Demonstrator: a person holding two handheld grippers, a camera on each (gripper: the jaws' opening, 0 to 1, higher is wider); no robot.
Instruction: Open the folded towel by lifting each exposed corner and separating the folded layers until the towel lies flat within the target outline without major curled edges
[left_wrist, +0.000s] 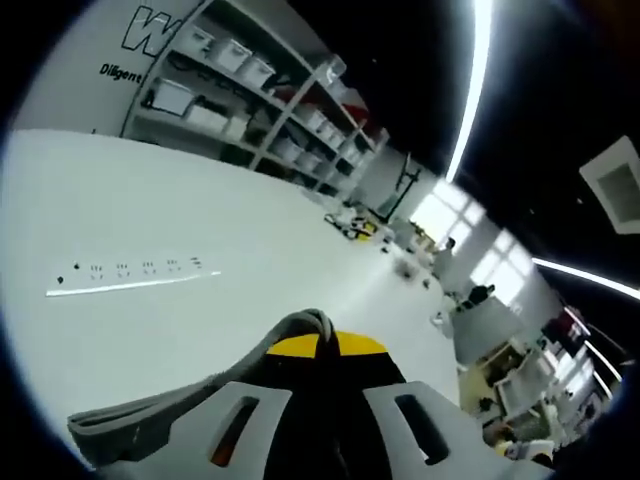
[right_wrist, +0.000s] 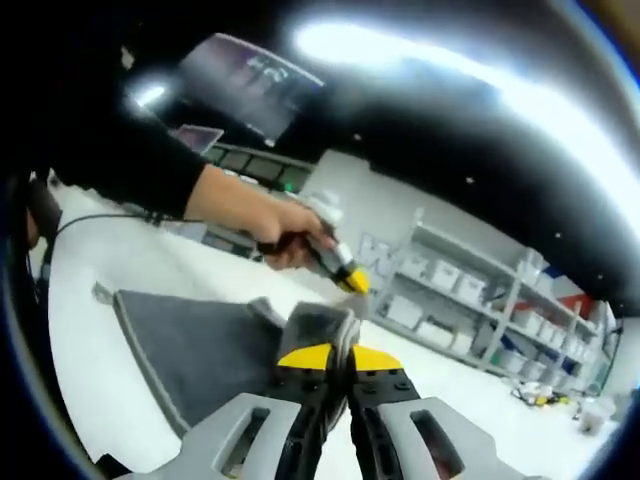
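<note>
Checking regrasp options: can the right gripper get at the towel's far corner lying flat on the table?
Probably not now: the right gripper is shut on a towel fold; the far corner lies unobstructed on the table, so release first.

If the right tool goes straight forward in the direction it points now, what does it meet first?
The right tool is shut on the grey towel, so that fold is already at its tips. Just beyond lies the left tool in the person's hand, probably the first obstacle, though depth is unclear.

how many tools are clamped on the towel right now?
2. The right tool is shut on a raised fold of the grey towel; the left tool grips another towel edge, a hand holding it.
</note>
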